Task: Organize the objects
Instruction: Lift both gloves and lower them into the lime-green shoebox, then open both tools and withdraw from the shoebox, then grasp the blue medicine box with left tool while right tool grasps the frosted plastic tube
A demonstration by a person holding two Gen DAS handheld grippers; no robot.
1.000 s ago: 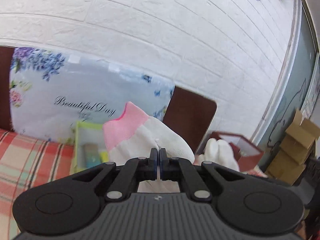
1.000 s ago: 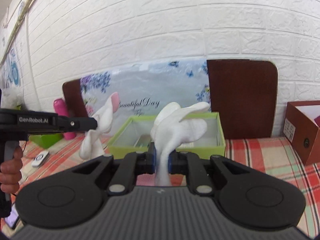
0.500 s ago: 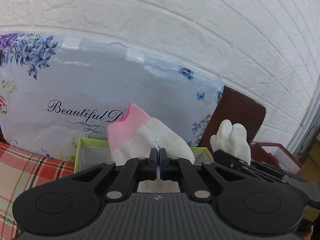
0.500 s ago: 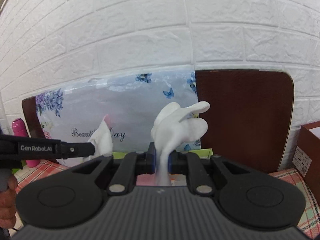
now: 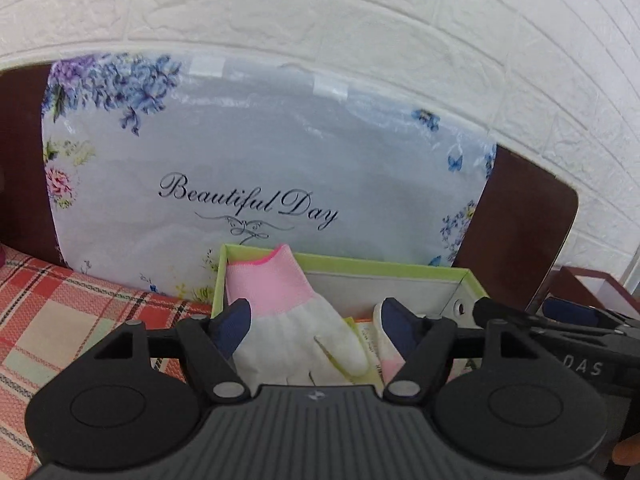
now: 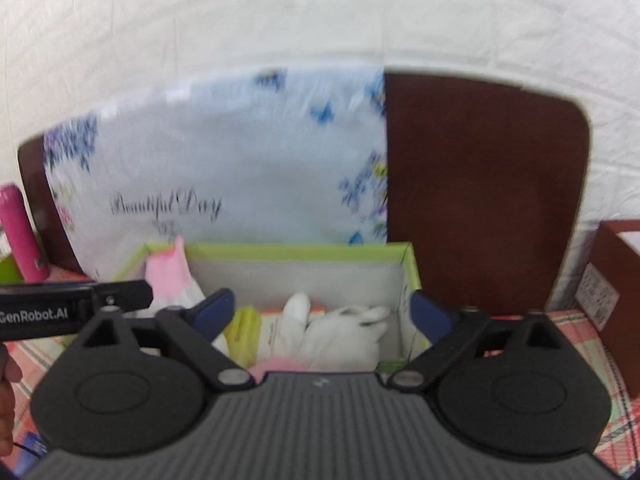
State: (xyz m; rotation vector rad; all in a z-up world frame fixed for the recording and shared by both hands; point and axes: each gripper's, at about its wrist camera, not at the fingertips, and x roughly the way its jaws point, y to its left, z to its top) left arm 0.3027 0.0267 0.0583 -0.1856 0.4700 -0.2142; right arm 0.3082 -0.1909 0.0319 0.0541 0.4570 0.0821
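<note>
Gloves are the things of this task, and I see both of them inside the green box (image 5: 400, 270). From my left wrist camera, one white glove with pink cuff (image 5: 296, 320) leans against the left inner wall of the box, its cuff up at the rim and its fingers down. My left gripper (image 5: 316, 326) is open wide; its two blue fingers stand on each side of this glove and I cannot tell whether they touch it. My right gripper (image 5: 560, 320) enters this view from the right, over the right end of the box.

From my right wrist camera, which is blurred, the second white glove (image 6: 340, 336) lies on the bottom of the box, near the right wall, with its pink cuff toward me. My right gripper (image 6: 324, 316) is also open wide and holds nothing; the glove lies below, between the two fingers. The first glove (image 6: 170, 278) shows at the left corner of the box, just beside the tip of the left gripper (image 6: 120, 294). A yellow-green flat item (image 6: 244, 332) also lies in the box.

The box stands on a checked red cloth (image 5: 60, 320). Behind it a flowered panel with the words "Beautiful Day" (image 5: 248, 160) leans on a brown board (image 6: 480, 200) before the white brick wall (image 5: 320, 20). A pink bottle (image 6: 20, 232) stands at the far left, and a brown carton (image 6: 620, 276) at the far right.
</note>
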